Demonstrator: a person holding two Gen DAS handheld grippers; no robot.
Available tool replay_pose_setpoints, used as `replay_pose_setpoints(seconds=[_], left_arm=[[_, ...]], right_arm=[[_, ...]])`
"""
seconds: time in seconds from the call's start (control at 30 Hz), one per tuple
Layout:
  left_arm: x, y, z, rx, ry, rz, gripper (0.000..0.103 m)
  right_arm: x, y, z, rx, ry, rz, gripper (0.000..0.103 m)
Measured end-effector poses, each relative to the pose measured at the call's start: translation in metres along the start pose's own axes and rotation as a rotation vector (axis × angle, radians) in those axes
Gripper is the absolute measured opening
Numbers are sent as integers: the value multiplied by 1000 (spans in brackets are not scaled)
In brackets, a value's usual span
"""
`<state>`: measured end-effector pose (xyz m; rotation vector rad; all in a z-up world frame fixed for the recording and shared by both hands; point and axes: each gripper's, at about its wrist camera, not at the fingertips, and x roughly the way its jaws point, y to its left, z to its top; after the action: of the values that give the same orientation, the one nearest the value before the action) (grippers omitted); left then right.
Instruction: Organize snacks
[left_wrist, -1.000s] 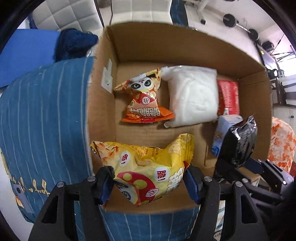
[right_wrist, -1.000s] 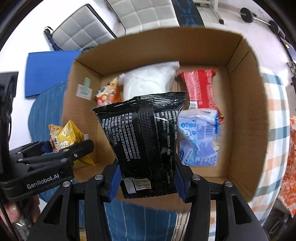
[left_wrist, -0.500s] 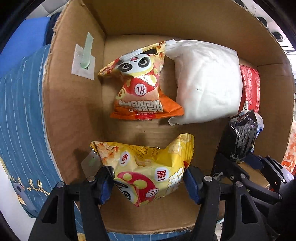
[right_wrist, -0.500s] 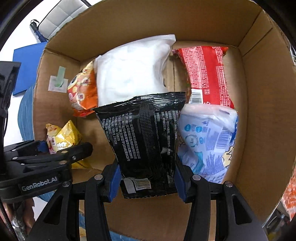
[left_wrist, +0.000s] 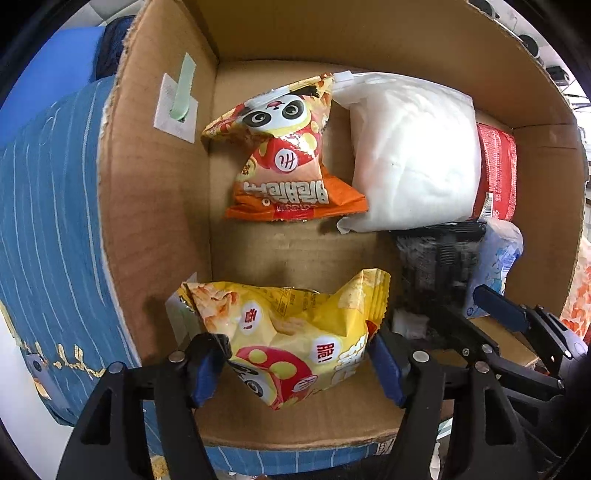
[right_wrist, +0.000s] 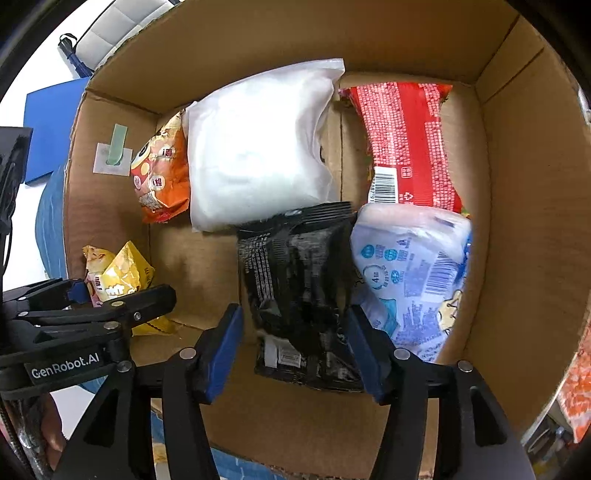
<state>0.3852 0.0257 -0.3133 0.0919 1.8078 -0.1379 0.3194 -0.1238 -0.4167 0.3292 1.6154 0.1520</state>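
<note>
My left gripper (left_wrist: 295, 365) is shut on a yellow snack bag (left_wrist: 291, 332), held low inside the cardboard box (left_wrist: 155, 192) near its front left corner. My right gripper (right_wrist: 295, 343) has spread open around a black snack bag (right_wrist: 299, 288), which looks blurred and loose between the blue pads. In the right wrist view the yellow snack bag (right_wrist: 118, 273) and left gripper (right_wrist: 92, 306) show at the left. On the box floor lie an orange panda bag (left_wrist: 288, 155), a white pouch (left_wrist: 413, 155), a red packet (right_wrist: 406, 144) and a pale blue pack (right_wrist: 413, 269).
The cardboard box sits on a blue striped cloth (left_wrist: 48, 221). A taped label (left_wrist: 177, 107) marks the box's left wall. Bare box floor (left_wrist: 295, 247) lies between the panda bag and the yellow bag. An orange patterned item (left_wrist: 576, 306) is outside the right wall.
Both grippers sank deeper into the box. The right gripper's jaws widened and let go of the black bag, which dropped between them. The left gripper kept its hold on the yellow bag.
</note>
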Motion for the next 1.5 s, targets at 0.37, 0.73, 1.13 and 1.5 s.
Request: replay_pose_setpoints(seconds=[0.37, 0.73, 1.13, 1.5], left_arm=[[-17, 5, -37, -41, -88, -22, 89], [-49, 13, -89, -86, -261, -62, 103], [-116, -9, -146, -28, -499, -29, 103], [-182, -31, -254, 13, -682, 12, 103]], right_arm=[[-26, -13, -14, -46, -56, -101, 77], [-60, -24, -38, -59, -158, -210, 100], [-129, -9, -94, -56, -285, -172, 100], [-211, -3, -188, -60, -429, -157, 100]])
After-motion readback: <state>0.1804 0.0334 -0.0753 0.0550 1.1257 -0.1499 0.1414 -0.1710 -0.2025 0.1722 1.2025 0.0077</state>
